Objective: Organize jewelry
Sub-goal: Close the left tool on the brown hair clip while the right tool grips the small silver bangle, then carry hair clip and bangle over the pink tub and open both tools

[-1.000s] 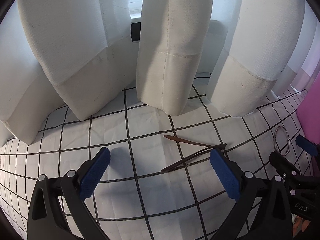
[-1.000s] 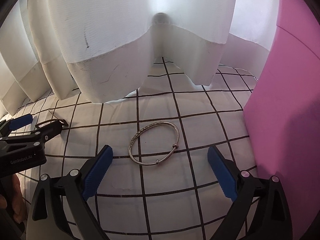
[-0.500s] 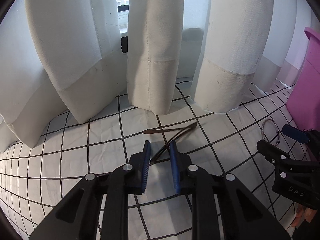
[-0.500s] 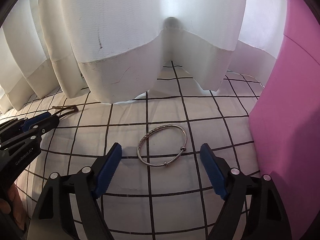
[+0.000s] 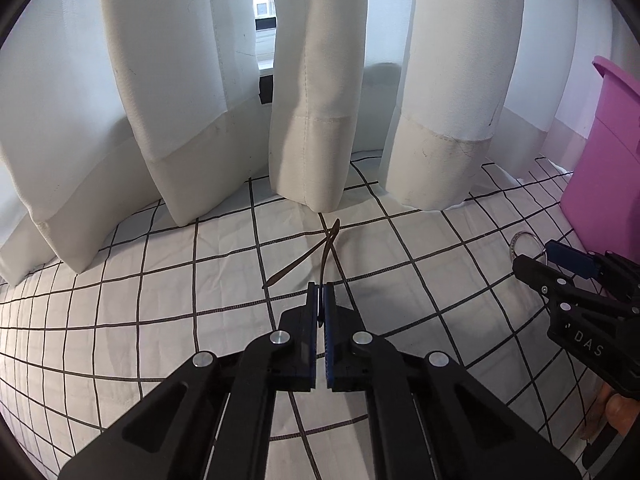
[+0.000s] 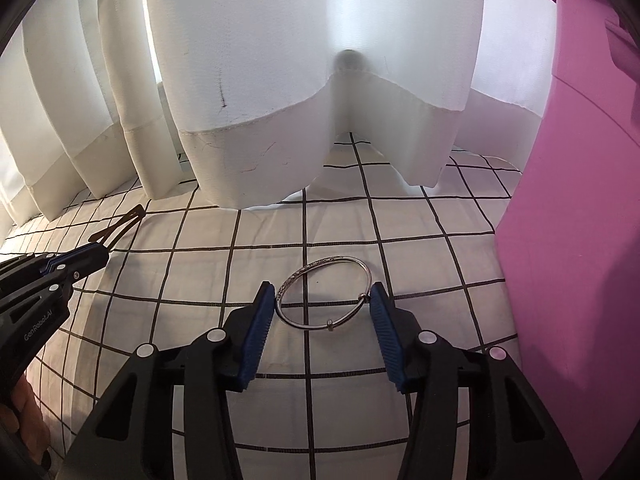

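Tongs, L [image 5: 319, 300] clamped on brown cord [image 5: 320, 248], R [image 6: 323, 306] closing round silver bangle [image 6: 324, 294].

White curtains [image 5: 316, 120] hang in heavy folds, their hems resting on a white cloth [image 5: 120, 312] printed with a black grid. Daylight glows through the fabric, and a gap between two folds shows a window [image 5: 264, 4] with a dark frame and a building outside

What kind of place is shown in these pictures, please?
Probably a room at home, by a window. White curtains hang onto a soft surface under a white cloth with a black grid, perhaps a bed. A pink plastic box stands beside it.
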`<state>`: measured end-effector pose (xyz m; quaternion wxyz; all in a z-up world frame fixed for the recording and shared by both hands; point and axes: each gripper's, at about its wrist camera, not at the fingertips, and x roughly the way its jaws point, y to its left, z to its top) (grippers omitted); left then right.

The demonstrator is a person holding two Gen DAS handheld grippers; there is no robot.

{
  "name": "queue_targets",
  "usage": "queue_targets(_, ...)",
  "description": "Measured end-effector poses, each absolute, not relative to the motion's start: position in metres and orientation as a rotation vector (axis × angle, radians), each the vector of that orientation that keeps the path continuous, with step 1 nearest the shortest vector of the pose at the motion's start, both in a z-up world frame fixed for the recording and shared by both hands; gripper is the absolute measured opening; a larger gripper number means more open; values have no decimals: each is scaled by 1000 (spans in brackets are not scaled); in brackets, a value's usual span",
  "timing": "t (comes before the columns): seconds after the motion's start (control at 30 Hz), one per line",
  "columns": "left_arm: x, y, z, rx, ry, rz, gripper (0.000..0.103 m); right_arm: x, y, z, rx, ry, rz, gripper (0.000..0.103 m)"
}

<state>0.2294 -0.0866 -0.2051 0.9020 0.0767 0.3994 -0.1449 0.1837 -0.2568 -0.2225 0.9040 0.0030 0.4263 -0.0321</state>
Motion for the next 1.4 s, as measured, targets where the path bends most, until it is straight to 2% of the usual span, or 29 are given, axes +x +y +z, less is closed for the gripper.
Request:
queue_targets(0.53,202,-50,-179,119,817,-301,3,152,-227,-201,-31,851,-25,48)
queue_targets(0.57,201,-49,-177,116,814,-302,3,144,-224,-185,-33,848,-25,48)
queue_targets(0.93,186,-48,-154,97,797,-316,3,137,-222,-155,-64,825,-3,48)
queue_targets(1.4,159,-27,-91,81,734,-340,3,107,-202,-80,-95,777,12,48)
